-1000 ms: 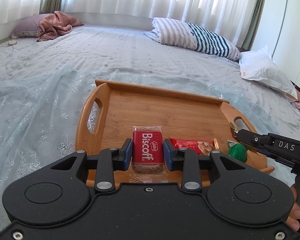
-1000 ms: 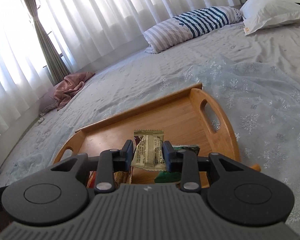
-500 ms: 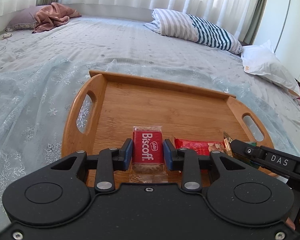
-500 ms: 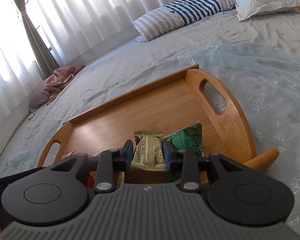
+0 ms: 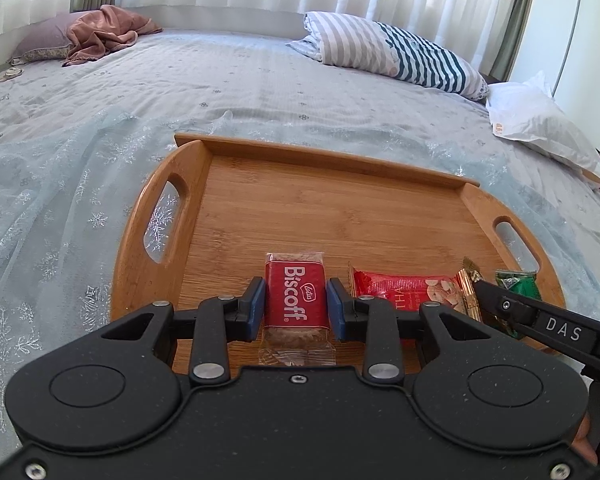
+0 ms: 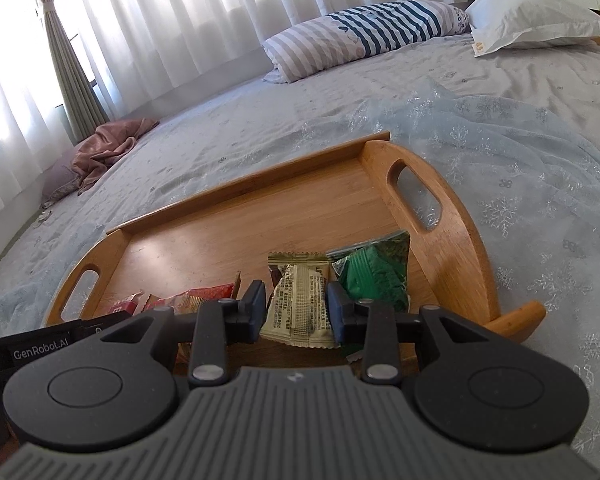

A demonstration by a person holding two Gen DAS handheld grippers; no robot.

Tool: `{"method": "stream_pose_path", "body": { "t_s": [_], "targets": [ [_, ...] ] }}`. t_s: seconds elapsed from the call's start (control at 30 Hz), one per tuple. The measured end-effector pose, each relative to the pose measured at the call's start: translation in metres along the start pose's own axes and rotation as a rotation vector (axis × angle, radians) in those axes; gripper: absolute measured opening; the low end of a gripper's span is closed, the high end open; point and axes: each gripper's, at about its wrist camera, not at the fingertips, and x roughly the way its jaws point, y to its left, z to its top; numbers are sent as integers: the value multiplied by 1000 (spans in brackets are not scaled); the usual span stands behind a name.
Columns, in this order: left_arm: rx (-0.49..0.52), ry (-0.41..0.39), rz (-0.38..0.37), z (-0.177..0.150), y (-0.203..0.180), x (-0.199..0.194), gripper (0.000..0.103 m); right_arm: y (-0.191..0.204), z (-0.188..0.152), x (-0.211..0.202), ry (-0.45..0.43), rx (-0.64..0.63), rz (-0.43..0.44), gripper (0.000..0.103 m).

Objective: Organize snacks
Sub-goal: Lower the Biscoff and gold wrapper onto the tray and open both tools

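Observation:
A wooden tray point(image 5: 340, 208) with two handle cut-outs lies on the bed. Over its near edge my left gripper point(image 5: 296, 306) is shut on a red Biscoff biscuit packet point(image 5: 296, 300), held upright between the blue pads. A red snack packet point(image 5: 404, 290) lies on the tray to its right, then a gold wrapper point(image 5: 469, 292) and a green packet point(image 5: 518, 283). My right gripper point(image 6: 298, 306) is shut on a beige-olive packet point(image 6: 300, 300) low over the tray point(image 6: 260, 216). The green packet point(image 6: 374, 276) lies just right of it and the red packet point(image 6: 198, 296) to its left.
The tray rests on a sheer snowflake-patterned cloth point(image 5: 60, 208) over a grey bedspread. A striped pillow point(image 5: 384, 52) and a white pillow point(image 5: 540, 124) lie at the far right, a pink blanket point(image 5: 104, 36) at the far left. White curtains hang behind the bed.
Both grippers have sunk toward the tray's near edge, each keeping its packet. In the right wrist view the green packet now shows beside the held one.

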Motion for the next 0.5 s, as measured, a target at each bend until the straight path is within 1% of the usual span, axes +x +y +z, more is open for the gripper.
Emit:
{"method": "stream_pose_path", "body": {
  "t_s": [0.33,0.5],
  "targets": [
    [0,0,3,0,0,3,31,0,-1,0,-1,-2,1,40],
    [10,-2,3,-2,-2,6,32,1,0,0,1,-11,1,42]
  ]
}}
